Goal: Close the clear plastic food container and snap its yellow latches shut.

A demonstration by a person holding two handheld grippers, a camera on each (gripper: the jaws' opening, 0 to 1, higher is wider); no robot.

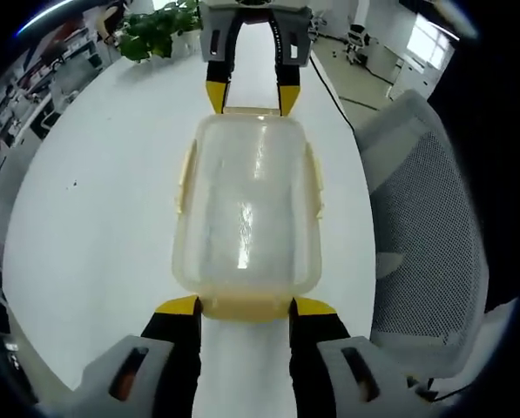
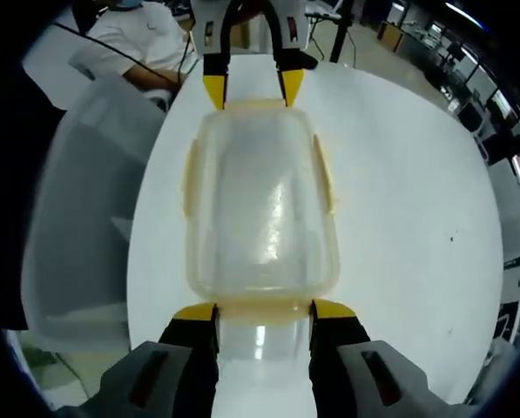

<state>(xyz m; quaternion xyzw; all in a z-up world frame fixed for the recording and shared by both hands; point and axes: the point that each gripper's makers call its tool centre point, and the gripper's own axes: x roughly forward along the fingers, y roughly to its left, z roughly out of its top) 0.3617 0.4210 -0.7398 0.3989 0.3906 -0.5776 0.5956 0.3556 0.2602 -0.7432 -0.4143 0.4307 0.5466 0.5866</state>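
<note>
Between both open tongs (image 1: 246, 306) (image 2: 264, 311): lidded container (image 1: 246, 209).

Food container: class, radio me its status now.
Left gripper and right gripper open, one at each end latch. Container lidded on white table. Nothing blocking.

Left hand-held gripper (image 1: 246, 306) and right hand-held gripper (image 2: 264, 311) face each other, jaws spread.

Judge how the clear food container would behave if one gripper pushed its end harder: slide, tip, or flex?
The clear food container looks empty, so probably light, and likely to slide on the smooth white table. Low and wide, it seems unlikely to tip. With the left gripper and right gripper at opposite ends, it should stay put.
</note>
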